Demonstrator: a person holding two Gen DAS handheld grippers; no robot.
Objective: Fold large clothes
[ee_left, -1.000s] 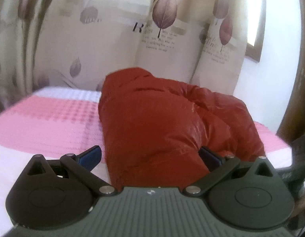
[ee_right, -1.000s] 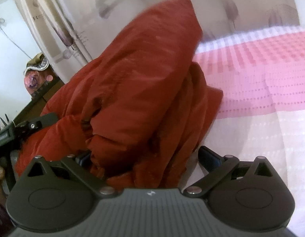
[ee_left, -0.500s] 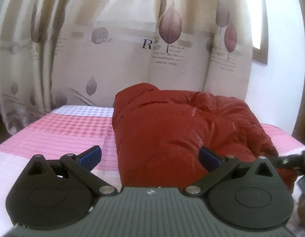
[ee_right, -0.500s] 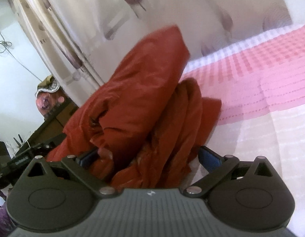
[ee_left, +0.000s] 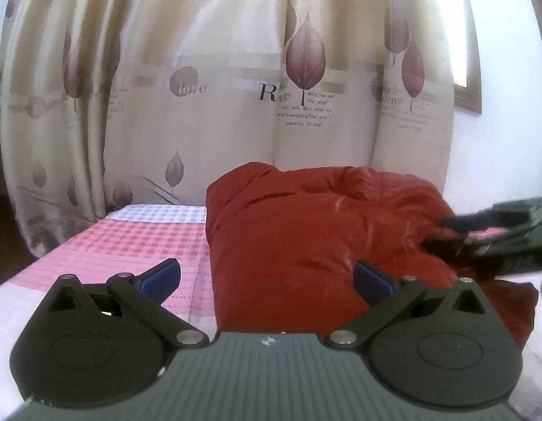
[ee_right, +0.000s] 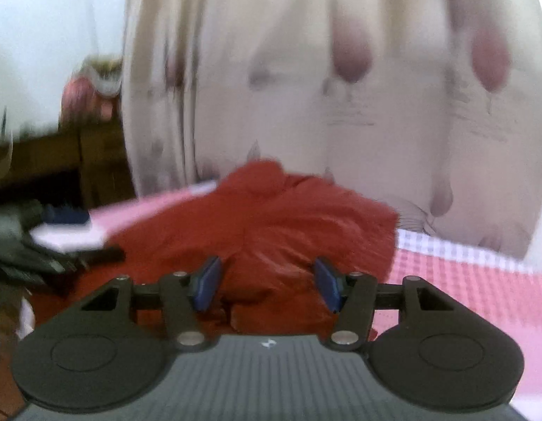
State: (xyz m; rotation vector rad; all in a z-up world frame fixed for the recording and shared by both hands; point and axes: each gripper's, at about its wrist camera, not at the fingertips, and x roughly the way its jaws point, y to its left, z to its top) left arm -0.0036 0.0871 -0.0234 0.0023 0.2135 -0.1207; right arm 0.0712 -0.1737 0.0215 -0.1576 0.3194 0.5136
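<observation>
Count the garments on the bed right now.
1. A single red puffy jacket, bundled on the pink checked bedspread in front of the curtain. Anything tucked under or behind it would be hidden.

One red padded jacket point(ee_left: 306, 242), folded into a single bundle, lies on one bed cover point(ee_left: 137, 242) checked in pink and white. Two grippers are in view: the left gripper point(ee_left: 267, 277), and the right gripper point(ee_right: 267, 284), each with two blue-padded fingers, four fingers in all. One curtain point(ee_left: 235, 105) hangs behind, printed with leaves; three large purple leaves show clearly in the left wrist view, with several smaller ones lower down. One window frame point(ee_left: 467, 70) appears at the right edge.
</observation>
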